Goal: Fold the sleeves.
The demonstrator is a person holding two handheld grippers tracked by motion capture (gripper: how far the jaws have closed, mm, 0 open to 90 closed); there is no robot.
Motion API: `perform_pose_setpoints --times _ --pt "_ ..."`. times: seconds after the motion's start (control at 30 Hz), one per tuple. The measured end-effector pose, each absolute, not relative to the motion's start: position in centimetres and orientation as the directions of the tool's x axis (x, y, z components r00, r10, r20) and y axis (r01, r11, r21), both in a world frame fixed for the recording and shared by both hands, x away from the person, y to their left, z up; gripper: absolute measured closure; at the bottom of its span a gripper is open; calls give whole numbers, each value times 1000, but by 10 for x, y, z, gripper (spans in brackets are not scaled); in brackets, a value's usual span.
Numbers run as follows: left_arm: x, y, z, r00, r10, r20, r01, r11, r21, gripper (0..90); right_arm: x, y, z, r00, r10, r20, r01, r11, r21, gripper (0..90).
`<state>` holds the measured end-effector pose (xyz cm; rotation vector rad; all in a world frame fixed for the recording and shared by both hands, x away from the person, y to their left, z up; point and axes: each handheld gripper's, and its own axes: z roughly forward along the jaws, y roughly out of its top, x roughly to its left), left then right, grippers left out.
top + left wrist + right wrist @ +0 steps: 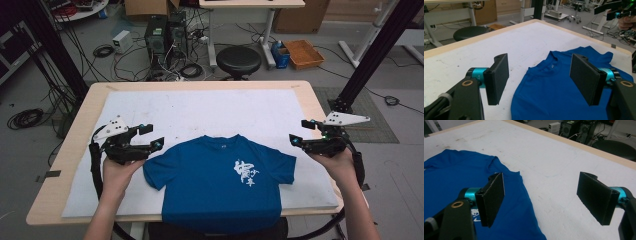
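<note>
Blue T-shirt (220,175) lies flat at the table's (65,145) near edge, collar pointing toward the far edge, hem hanging over; left gripper (151,136) and right gripper (301,132) flank it, jaws wide apart, empty.

One blue T-shirt (220,182) is counted on the single table (60,190), covered by one white mat (210,107). Two grippers are held over it: the left gripper (152,136) at nine o'clock of the shirt, the right gripper (298,132) at three o'clock. One stool (238,60) is seen at twelve o'clock.
</note>
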<state>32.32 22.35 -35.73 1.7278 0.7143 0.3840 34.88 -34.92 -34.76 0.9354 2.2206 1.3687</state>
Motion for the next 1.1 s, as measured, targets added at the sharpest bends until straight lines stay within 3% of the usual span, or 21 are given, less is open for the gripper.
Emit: perform_pose_setpoints --times 0.23,0.63,0.83,0.97,1.1 --pt "324 229 -362 745 661 -92 262 -162 951 319 349 -351 -347 -704 710 31 344 302 889 220" --pt "327 253 -381 693 705 -150 351 -148 925 330 354 -347 -349 -706 708 22 345 316 884 221" --pt "334 268 -401 664 728 -170 425 -181 887 442 356 -347 -349 -699 715 26 353 313 882 221" --pt "338 274 -417 652 726 -220 510 -204 836 570 358 -346 -352 -700 714 27 361 320 876 228" --pt "338 273 -429 645 735 -206 555 -266 788 650 358 -346 -353 -701 713 27 362 323 875 230"
